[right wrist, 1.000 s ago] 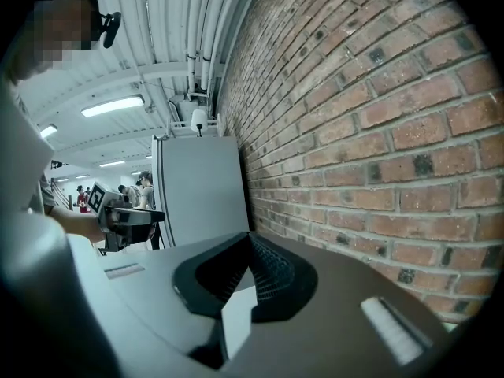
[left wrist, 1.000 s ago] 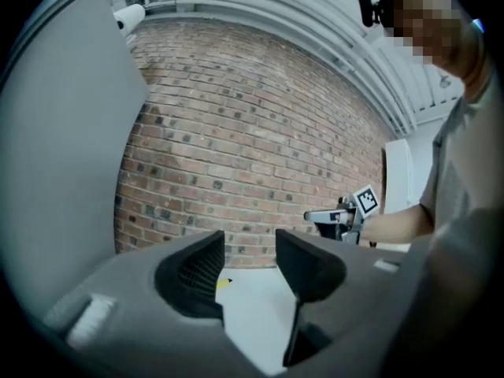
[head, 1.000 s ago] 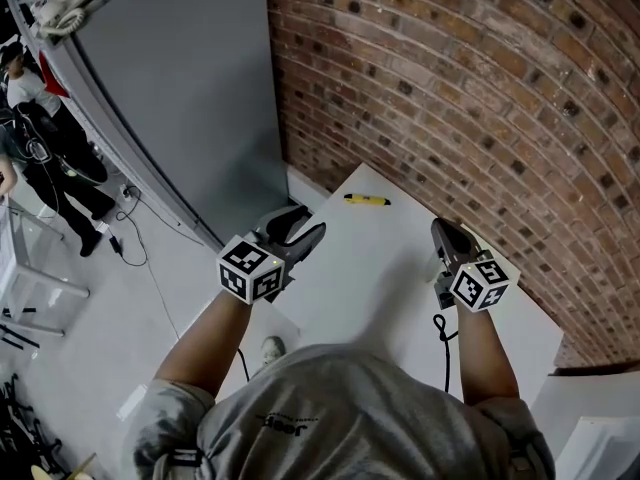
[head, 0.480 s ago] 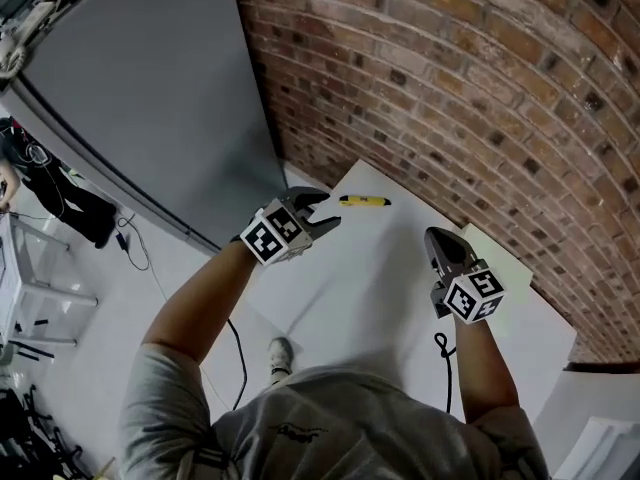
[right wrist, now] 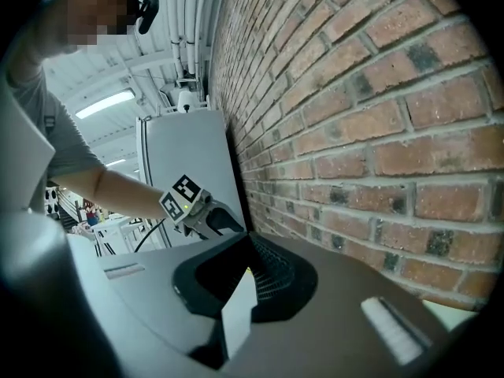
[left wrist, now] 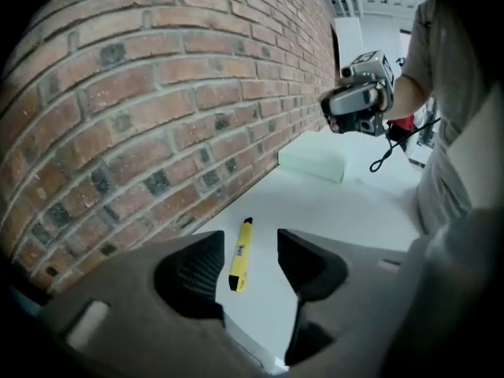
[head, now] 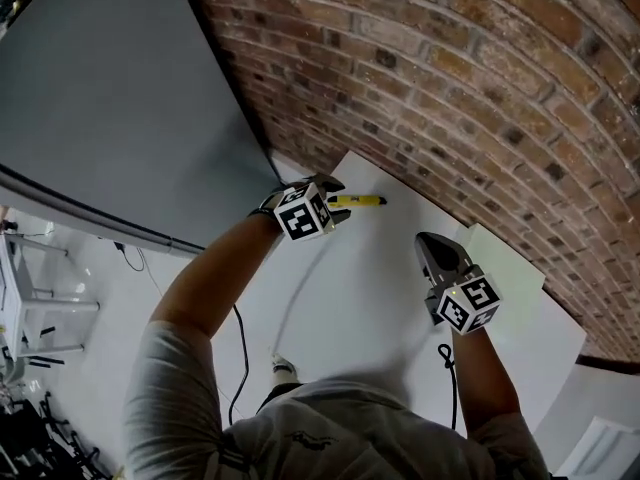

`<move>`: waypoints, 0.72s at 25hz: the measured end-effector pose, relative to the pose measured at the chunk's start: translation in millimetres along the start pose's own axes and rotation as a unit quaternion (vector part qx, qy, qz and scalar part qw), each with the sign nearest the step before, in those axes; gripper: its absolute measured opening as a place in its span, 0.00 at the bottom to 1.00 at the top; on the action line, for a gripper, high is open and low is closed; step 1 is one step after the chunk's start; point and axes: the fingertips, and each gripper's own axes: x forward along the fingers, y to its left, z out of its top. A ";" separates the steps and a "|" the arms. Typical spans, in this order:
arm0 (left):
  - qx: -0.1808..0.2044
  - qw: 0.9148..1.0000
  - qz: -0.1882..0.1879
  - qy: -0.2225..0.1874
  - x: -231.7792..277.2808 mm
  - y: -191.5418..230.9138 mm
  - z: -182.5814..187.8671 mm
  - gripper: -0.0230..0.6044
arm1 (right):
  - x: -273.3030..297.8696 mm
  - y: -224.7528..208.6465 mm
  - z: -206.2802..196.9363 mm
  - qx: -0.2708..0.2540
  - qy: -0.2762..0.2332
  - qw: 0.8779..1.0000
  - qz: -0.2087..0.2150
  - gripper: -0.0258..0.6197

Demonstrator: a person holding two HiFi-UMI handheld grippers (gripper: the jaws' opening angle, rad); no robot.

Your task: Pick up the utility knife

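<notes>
The yellow utility knife (head: 358, 201) lies flat on the white table (head: 370, 288) at its far edge, close to the brick wall. My left gripper (head: 338, 190) hangs just short of the knife's near end, tilted down. In the left gripper view the knife (left wrist: 240, 254) shows on the table in the gap of the left gripper (left wrist: 250, 242). Its jaws have just been opening and the pads touch nothing. My right gripper (head: 426, 241) hovers over the table's middle right, jaws together and empty. In its own view the right gripper (right wrist: 250, 272) looks toward the left one.
The brick wall (head: 450, 88) runs along the table's far side. A pale green block (head: 503, 265) lies by the wall to the right. A tall grey panel (head: 100, 98) stands left of the table. A black cable (head: 446, 356) trails from the right gripper.
My left gripper has swung forward and down from the table's left edge to the knife, rolling its marker cube over. The right gripper has sunk a little.
</notes>
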 end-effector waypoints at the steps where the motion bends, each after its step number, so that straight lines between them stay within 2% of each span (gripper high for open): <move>1: 0.003 1.000 -0.007 0.010 11.0 1.2 -3.2 0.39 | 2.5 -2.7 -4.0 0.004 0.002 1.000 0.001 0.06; 5: 0.018 0.998 -0.036 0.055 57.8 5.4 -22.9 0.40 | 11.5 -13.6 -20.7 0.020 0.008 1.000 0.003 0.06; 9: 0.034 0.994 -0.050 0.093 96.4 11.2 -41.8 0.41 | 18.0 -22.6 -30.6 0.029 0.014 0.999 0.005 0.06; 18: 0.048 0.986 -0.079 0.137 138.7 18.2 -61.1 0.41 | 21.0 -41.1 -46.2 0.036 0.022 0.999 0.003 0.06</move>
